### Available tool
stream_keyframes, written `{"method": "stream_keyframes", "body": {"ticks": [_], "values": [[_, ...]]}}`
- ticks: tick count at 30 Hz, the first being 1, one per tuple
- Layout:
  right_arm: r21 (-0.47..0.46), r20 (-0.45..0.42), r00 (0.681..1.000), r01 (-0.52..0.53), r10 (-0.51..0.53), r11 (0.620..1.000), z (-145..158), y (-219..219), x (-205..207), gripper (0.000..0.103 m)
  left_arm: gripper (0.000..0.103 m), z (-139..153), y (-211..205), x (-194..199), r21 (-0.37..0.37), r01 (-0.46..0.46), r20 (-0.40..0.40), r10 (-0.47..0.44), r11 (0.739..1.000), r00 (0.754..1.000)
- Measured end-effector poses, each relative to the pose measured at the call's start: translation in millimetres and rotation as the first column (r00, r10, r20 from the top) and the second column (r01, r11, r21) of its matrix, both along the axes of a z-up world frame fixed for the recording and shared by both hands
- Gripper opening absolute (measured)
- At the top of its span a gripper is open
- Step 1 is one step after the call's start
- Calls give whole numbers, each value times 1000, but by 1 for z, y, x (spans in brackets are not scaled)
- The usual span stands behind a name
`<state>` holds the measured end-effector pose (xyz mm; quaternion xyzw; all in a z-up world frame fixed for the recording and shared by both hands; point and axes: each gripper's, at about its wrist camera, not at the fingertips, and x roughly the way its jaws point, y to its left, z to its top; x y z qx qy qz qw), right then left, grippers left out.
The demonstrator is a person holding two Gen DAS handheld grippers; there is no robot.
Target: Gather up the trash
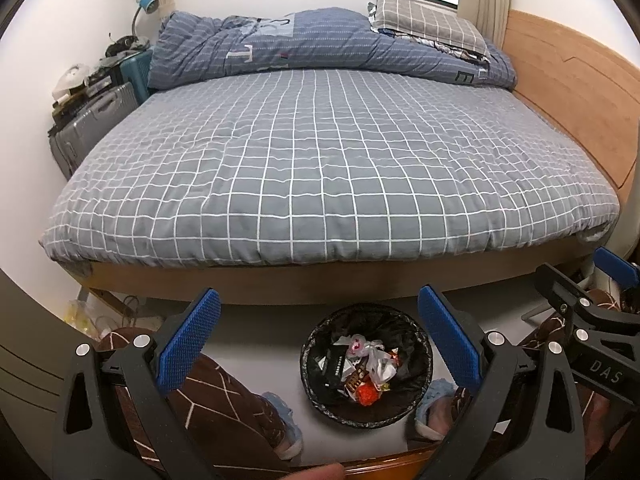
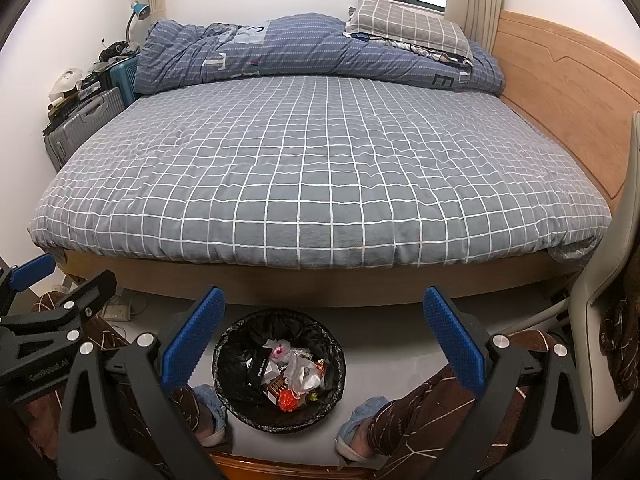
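Note:
A round bin with a black liner (image 1: 416,364) stands on the floor in front of the bed; it also shows in the right wrist view (image 2: 232,368). It holds several pieces of trash (image 1: 366,368): wrappers, a white bag, a dark box, something red (image 2: 288,400). My left gripper (image 1: 318,342) is open and empty, held above and just behind the bin. My right gripper (image 2: 324,342) is open and empty, to the right of the left one, with the bin below its left finger. Each gripper shows at the edge of the other's view.
A bed with a grey checked sheet (image 1: 320,160) fills the middle, with a blue duvet (image 1: 312,44) and a pillow at the back. Suitcases (image 1: 92,120) stand at its left, a wooden headboard (image 1: 568,92) right. The person's legs and slippers (image 2: 360,424) flank the bin. A white chair (image 2: 608,320) stands right.

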<state>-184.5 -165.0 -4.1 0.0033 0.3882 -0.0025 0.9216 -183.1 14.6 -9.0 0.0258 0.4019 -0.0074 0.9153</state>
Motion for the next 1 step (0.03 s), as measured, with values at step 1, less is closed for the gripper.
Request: {"method": "stream_keyframes", "body": {"ticks": [1], "values": [[0,1,1000,-1,1,1000,0,1,0,96,97,0,0,0,1,-1,-1,1,1000,1000]]}}
